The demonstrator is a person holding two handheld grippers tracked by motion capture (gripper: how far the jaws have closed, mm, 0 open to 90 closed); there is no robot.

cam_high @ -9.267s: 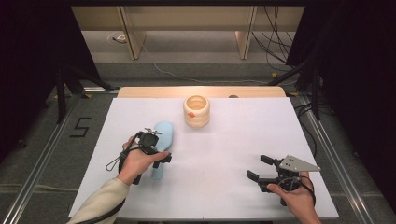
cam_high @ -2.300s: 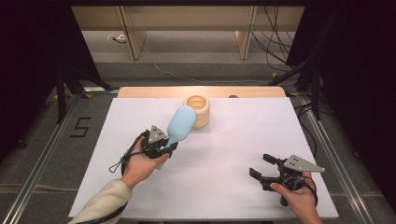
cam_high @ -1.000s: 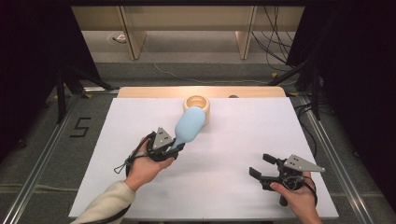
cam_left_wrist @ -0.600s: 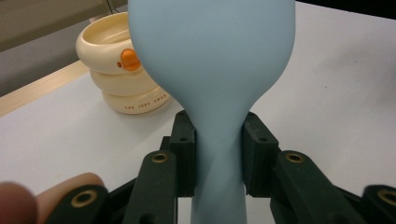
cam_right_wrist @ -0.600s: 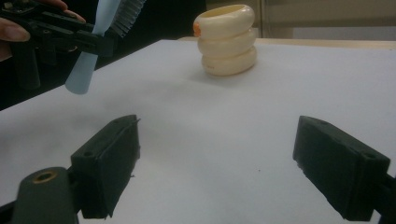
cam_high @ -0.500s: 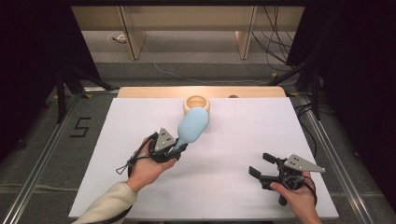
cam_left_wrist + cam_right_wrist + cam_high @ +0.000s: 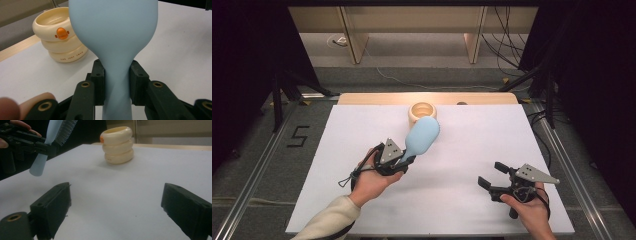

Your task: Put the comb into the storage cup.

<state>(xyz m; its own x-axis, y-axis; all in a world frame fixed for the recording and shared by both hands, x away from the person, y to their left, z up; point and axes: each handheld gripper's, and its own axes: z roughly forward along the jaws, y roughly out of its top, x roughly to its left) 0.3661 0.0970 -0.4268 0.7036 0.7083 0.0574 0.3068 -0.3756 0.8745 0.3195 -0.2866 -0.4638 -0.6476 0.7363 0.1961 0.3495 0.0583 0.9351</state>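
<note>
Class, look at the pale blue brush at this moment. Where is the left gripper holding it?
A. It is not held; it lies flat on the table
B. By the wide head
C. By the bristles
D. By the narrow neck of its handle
D: in the left gripper view the two black jaws of the left gripper press on either side of the narrow neck of the pale blue brush, below its wide head.

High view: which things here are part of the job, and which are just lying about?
In the job:
- light blue brush, clamped by its handle in the left gripper
- cream ring-shaped holder at the table's far edge

Not in it:
- right gripper, fingers open on nothing, resting near the white table front
- cables on the floor beyond
</note>
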